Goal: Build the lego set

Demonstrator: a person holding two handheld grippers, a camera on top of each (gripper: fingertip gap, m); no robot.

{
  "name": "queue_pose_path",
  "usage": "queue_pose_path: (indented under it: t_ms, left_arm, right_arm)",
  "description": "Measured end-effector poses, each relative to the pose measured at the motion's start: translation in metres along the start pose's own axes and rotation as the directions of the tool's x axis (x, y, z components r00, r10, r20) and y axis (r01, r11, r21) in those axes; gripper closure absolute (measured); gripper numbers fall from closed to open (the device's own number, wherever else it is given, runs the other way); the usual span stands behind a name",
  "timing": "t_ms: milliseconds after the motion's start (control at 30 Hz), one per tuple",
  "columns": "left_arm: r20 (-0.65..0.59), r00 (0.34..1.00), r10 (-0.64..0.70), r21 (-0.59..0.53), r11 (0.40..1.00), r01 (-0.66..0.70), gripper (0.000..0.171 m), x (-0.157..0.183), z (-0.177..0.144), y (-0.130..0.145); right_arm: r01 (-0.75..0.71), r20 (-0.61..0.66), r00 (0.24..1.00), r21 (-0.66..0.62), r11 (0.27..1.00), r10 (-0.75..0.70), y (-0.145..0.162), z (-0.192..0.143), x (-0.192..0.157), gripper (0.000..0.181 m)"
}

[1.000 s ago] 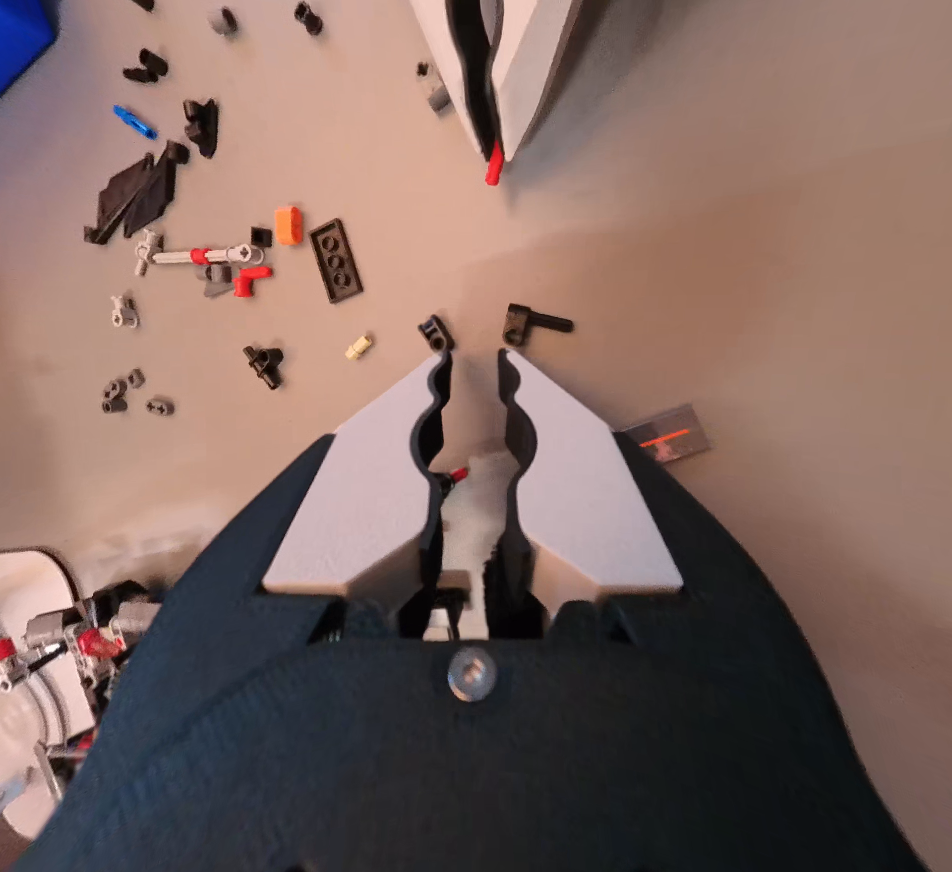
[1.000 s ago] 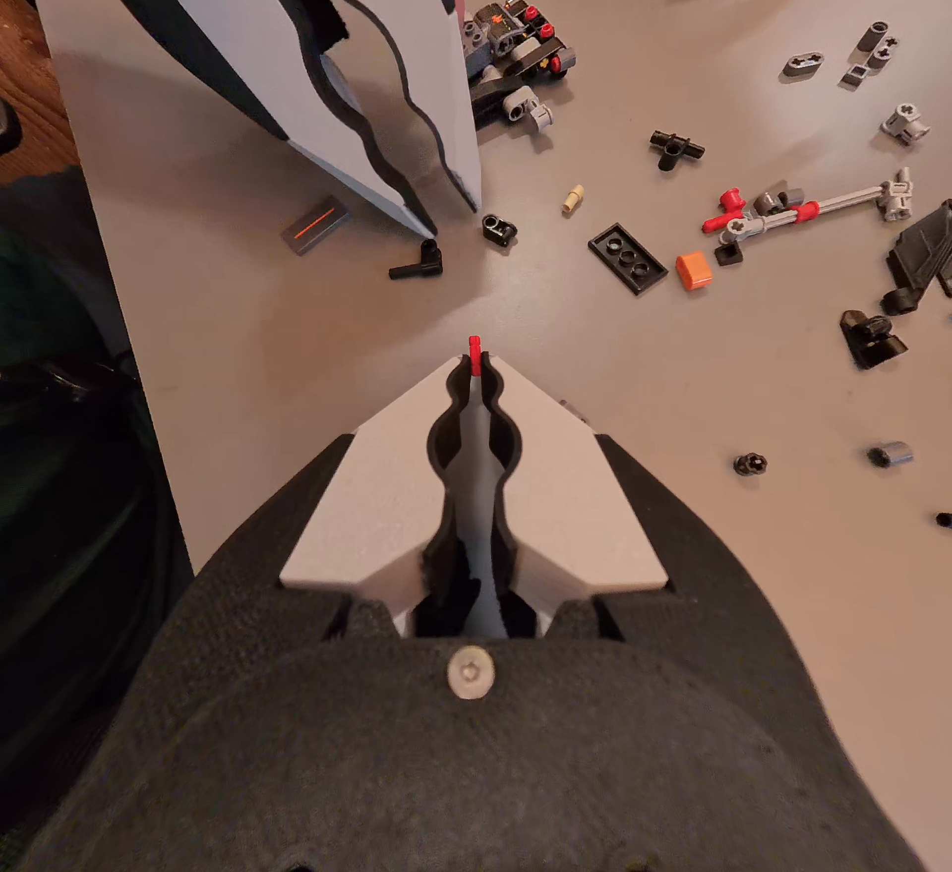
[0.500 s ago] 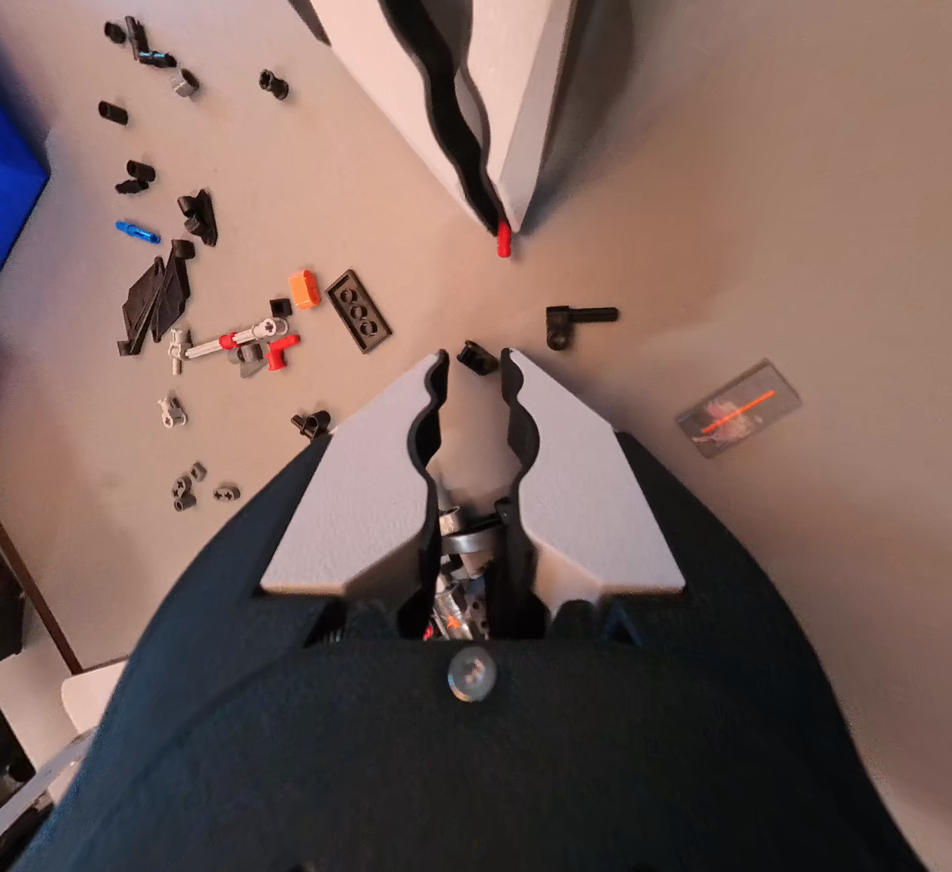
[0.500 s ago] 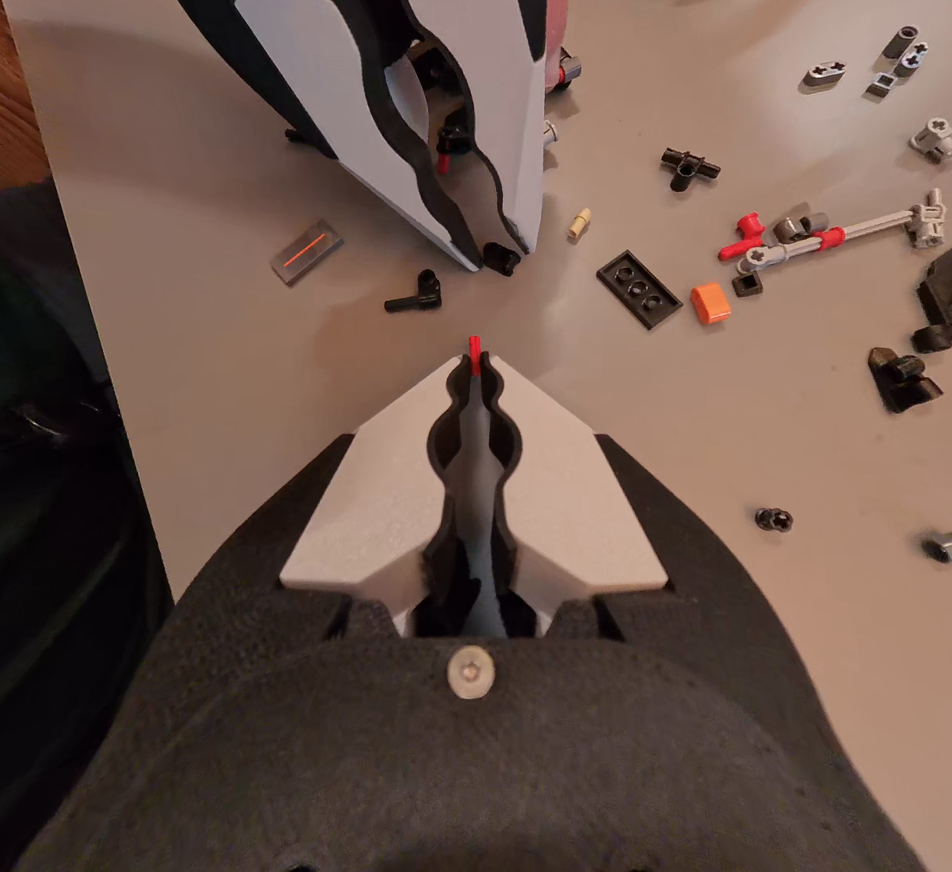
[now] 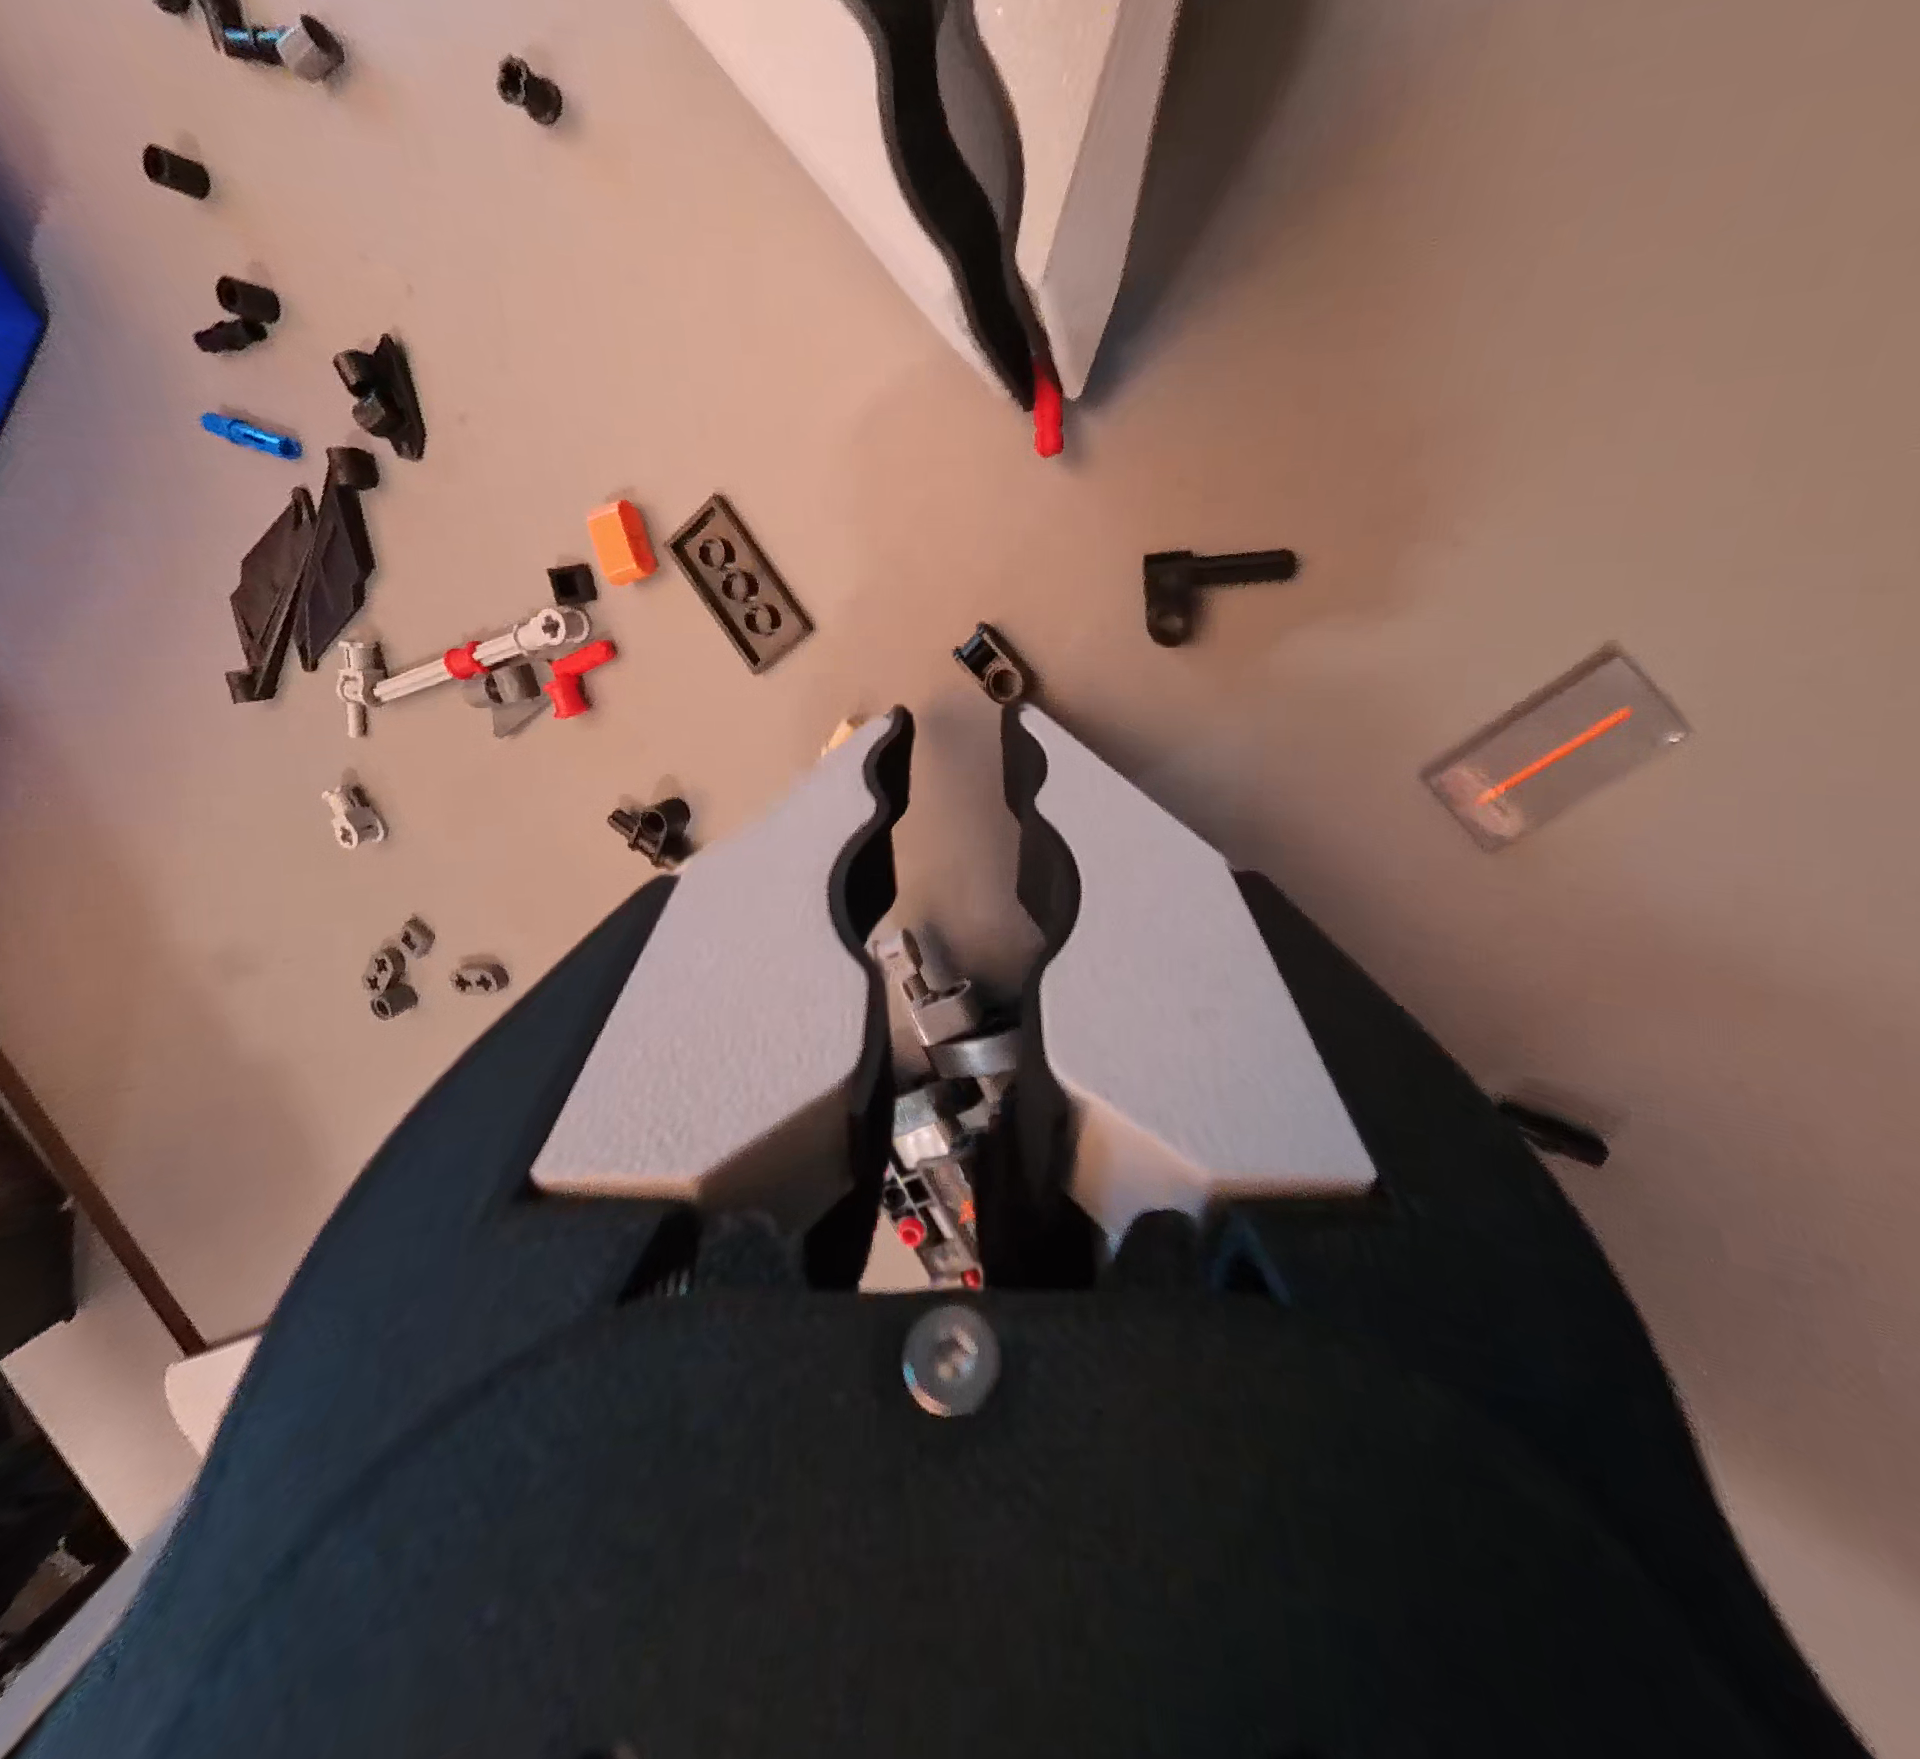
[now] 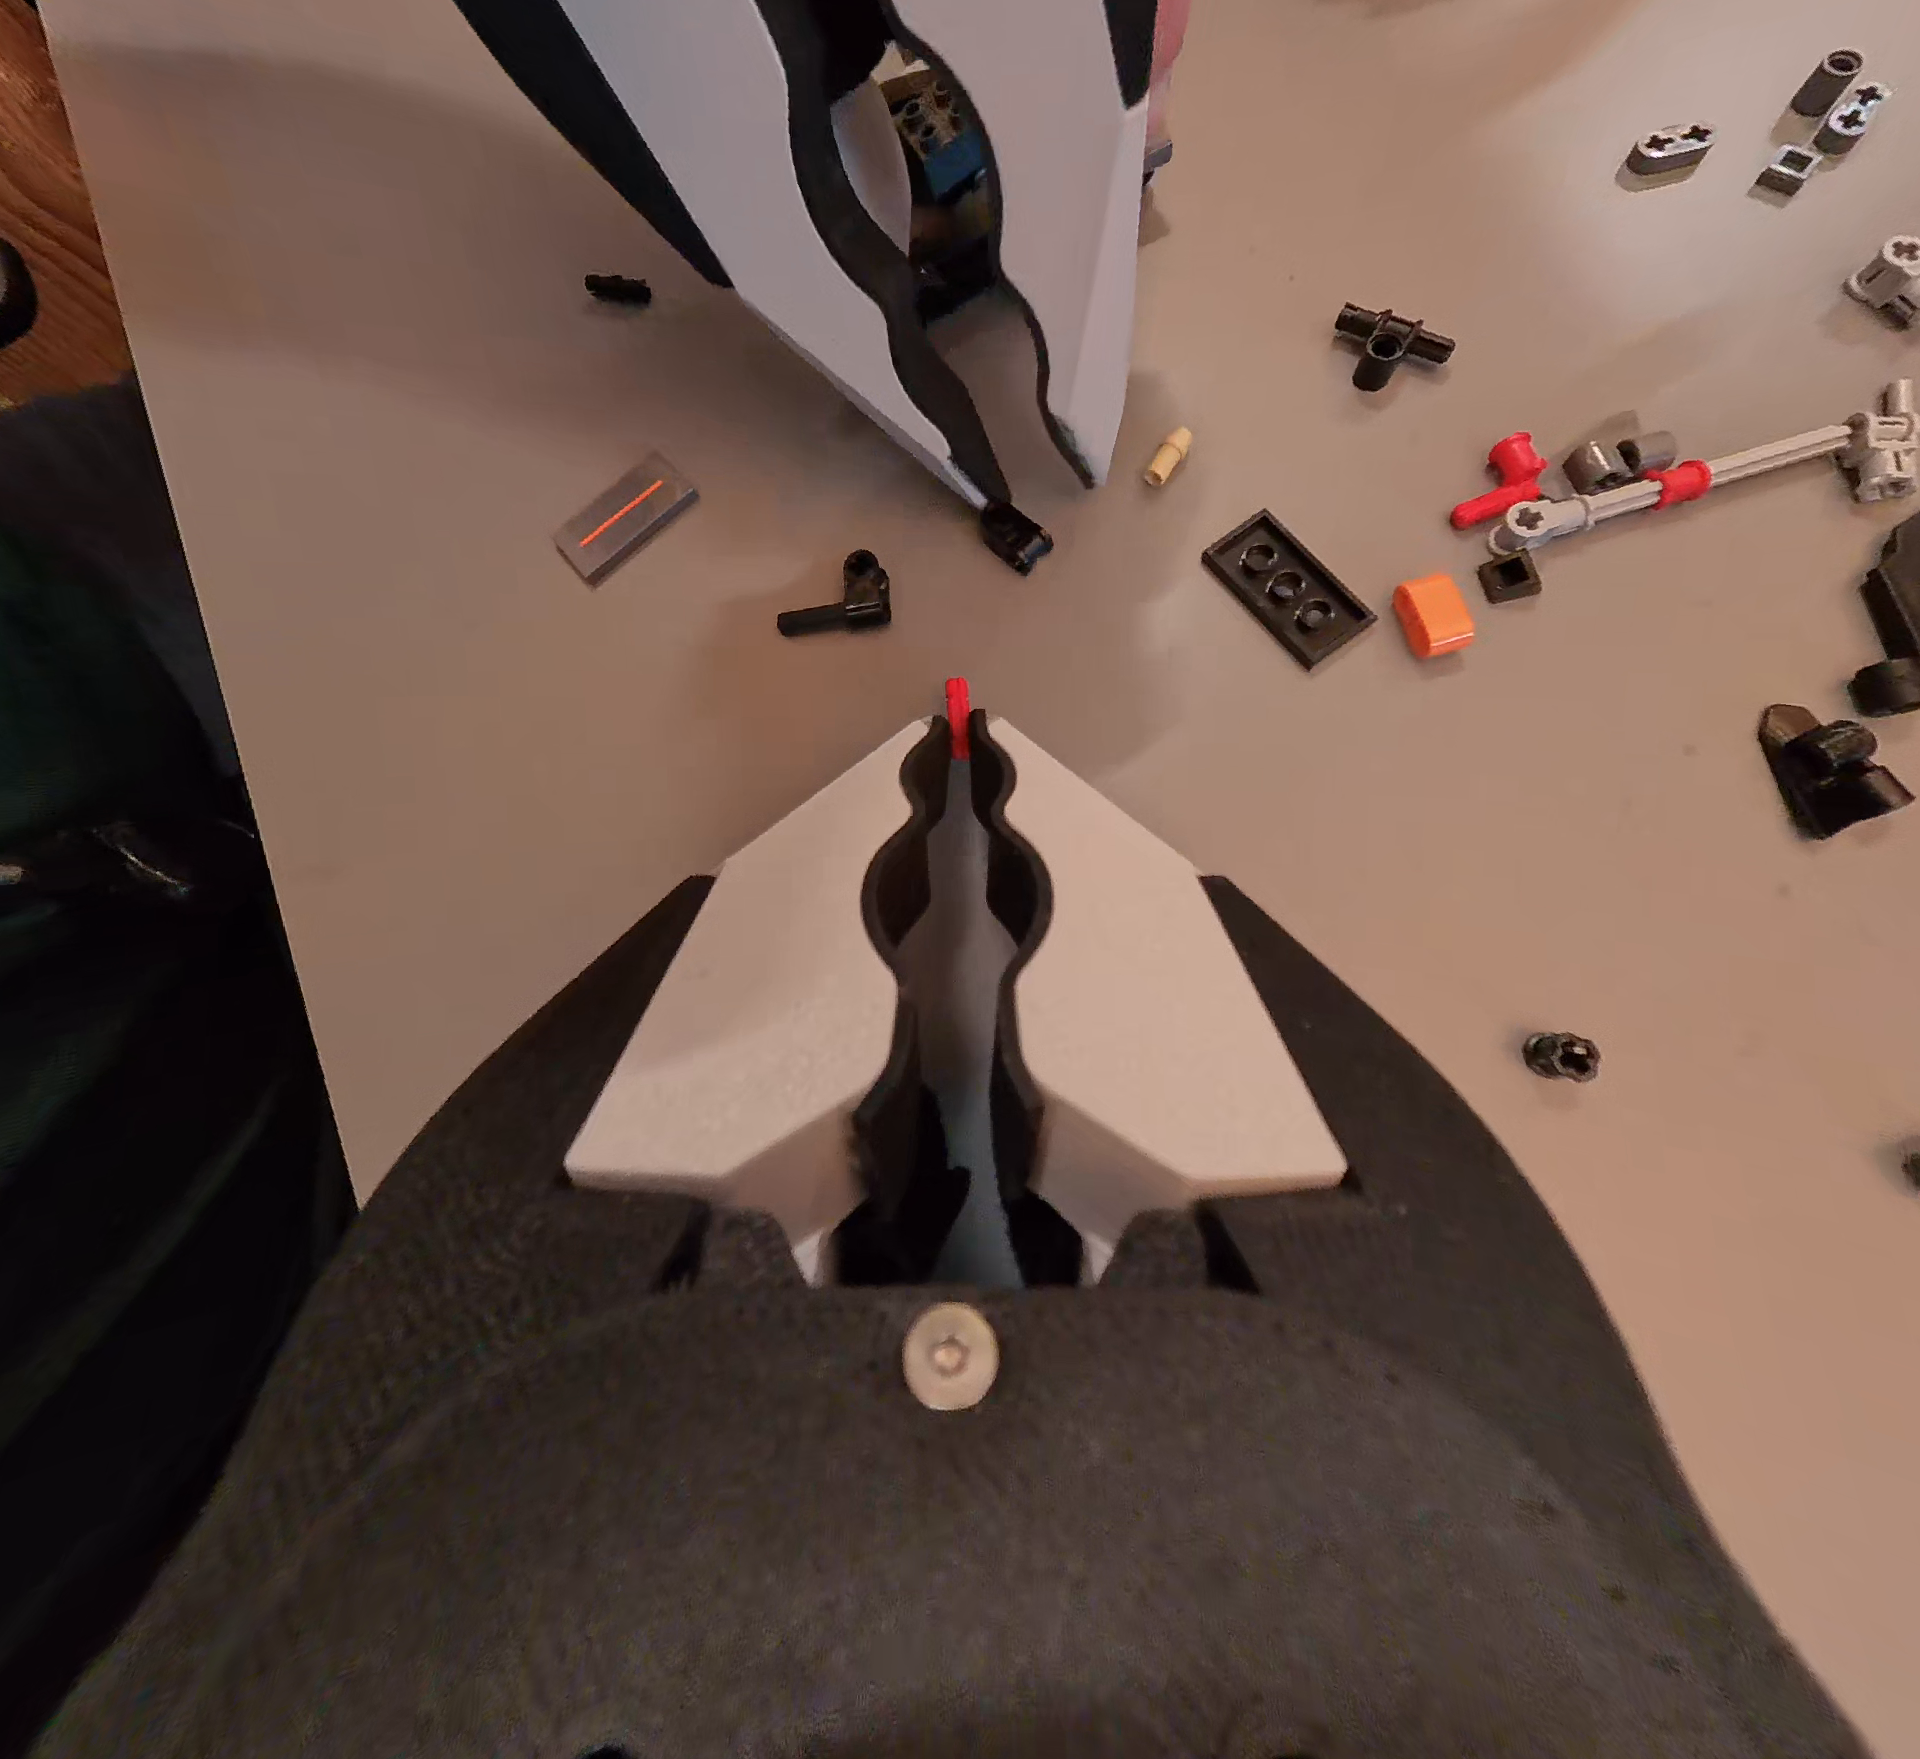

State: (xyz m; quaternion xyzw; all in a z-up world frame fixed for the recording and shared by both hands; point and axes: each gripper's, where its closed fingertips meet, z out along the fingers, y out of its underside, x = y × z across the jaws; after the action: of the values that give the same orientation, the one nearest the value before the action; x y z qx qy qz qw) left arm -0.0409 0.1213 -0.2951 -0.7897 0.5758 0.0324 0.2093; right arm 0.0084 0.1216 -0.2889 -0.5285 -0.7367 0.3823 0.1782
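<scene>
My right gripper [image 6: 958,724] is shut on a small red pin [image 6: 957,707] that sticks out past its tips, a little above the table. It also shows at the top of the left wrist view [image 5: 1047,395] with the red pin [image 5: 1046,426]. My left gripper [image 5: 958,722] is open. A grey and black lego assembly [image 5: 940,1034] shows in the gap between its jaws, and I cannot tell if they touch it. In the right wrist view the left gripper [image 6: 1034,488] points down at the table, its tip next to a small black connector [image 6: 1015,537].
Loose parts lie on the grey table: a black L-shaped pin connector [image 6: 847,603], a clear tile with an orange line [image 6: 627,520], a black plate [image 6: 1288,589], an orange piece [image 6: 1434,615], a grey axle with red bushes [image 6: 1683,483] and black panels [image 5: 301,587]. The table edge [image 6: 208,670] runs along the left. Left tips to right tips: about 6 centimetres.
My left gripper has moved over the lego assembly, which now shows between its jaws, and has come closer to the right gripper. The right gripper still holds the red pin.
</scene>
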Motion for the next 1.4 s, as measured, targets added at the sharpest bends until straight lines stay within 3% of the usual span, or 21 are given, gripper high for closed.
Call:
queue_pose_path:
  t_ms: [100, 200, 300, 633, 800, 967, 1100, 1400]
  left_arm:
    - [0.025, 1.000, 0.006, 0.010, 1.000, -0.006, 0.156, -0.001, 0.001, -0.005]
    - [-0.010, 0.999, -0.033, 0.089, 0.995, 0.034, 0.151, 0.004, -0.002, -0.017]
    - [0.040, 0.999, -0.016, 0.061, 0.998, 0.013, 0.149, -0.004, 0.000, -0.010]
    - [-0.004, 0.999, -0.036, 0.016, 0.999, 0.036, 0.150, -0.004, 0.002, -0.005]
    - [-0.054, 0.998, -0.035, 0.044, 0.998, 0.037, 0.157, 0.016, 0.001, -0.016]
    - [-0.051, 0.997, -0.062, 0.063, 0.996, 0.065, 0.151, 0.015, -0.007, -0.015]
    - [0.002, 1.000, -0.029, 0.058, 0.998, 0.029, 0.148, 0.001, -0.010, -0.014]
    - [-0.084, 0.993, 0.084, 0.078, 0.994, -0.077, 0.153, 0.010, 0.003, -0.020]
  right_arm:
    - [-0.003, 0.003, 1.000, 0.001, 1.000, 0.003, 0.000, 0.000, 0.000, 0.180]
    - [-0.002, 0.006, 1.000, -0.002, 1.000, 0.002, 0.000, 0.000, 0.000, 0.180]
    - [-0.002, 0.005, 1.000, -0.010, 1.000, 0.002, 0.001, 0.001, 0.001, 0.180]
    - [-0.008, -0.005, 1.000, -0.019, 1.000, 0.008, 0.002, 0.001, 0.004, 0.180]
    - [-0.010, 0.000, 1.000, -0.015, 1.000, 0.010, 0.002, 0.001, 0.005, 0.180]
    - [-0.009, -0.002, 1.000, -0.011, 1.000, 0.009, 0.002, 0.000, 0.005, 0.180]
    - [-0.011, 0.000, 1.000, -0.017, 1.000, 0.011, 0.003, 0.000, 0.005, 0.180]
    - [-0.013, -0.001, 1.000, -0.021, 1.000, 0.013, 0.004, 0.001, 0.005, 0.180]
